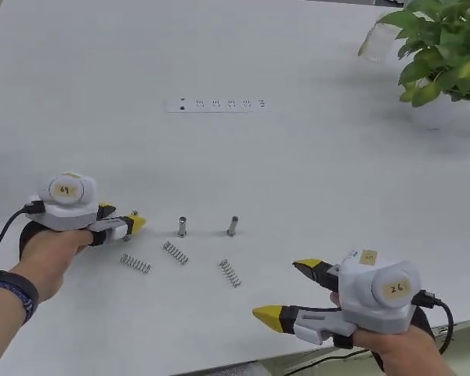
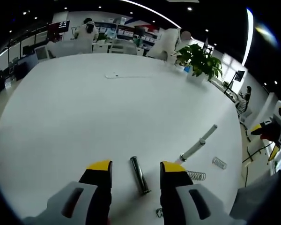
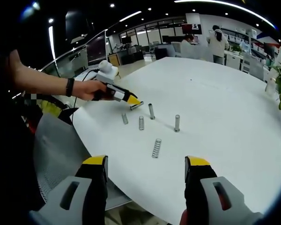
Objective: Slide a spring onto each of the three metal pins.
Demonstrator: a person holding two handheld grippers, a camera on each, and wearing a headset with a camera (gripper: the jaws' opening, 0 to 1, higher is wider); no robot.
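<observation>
Three short metal pins stand on the white table [image 1: 298,172]. My left gripper [image 1: 133,223] is open, and its yellow-tipped jaws stand on either side of the left pin [image 2: 139,174] without touching it. The middle pin [image 1: 182,227] and the right pin [image 1: 233,225] stand bare. Three springs lie loose in front of the pins: the left spring [image 1: 135,264], the middle spring [image 1: 175,252] and the right spring [image 1: 229,272]. My right gripper [image 1: 286,290] is open with nothing in it at the table's near right edge, pointing towards the nearest spring [image 3: 155,147].
A white power strip [image 1: 215,104] lies at the far middle of the table. A potted plant [image 1: 446,47] and a clear cup [image 1: 376,39] stand at the far right. People sit at desks beyond the table [image 2: 89,30].
</observation>
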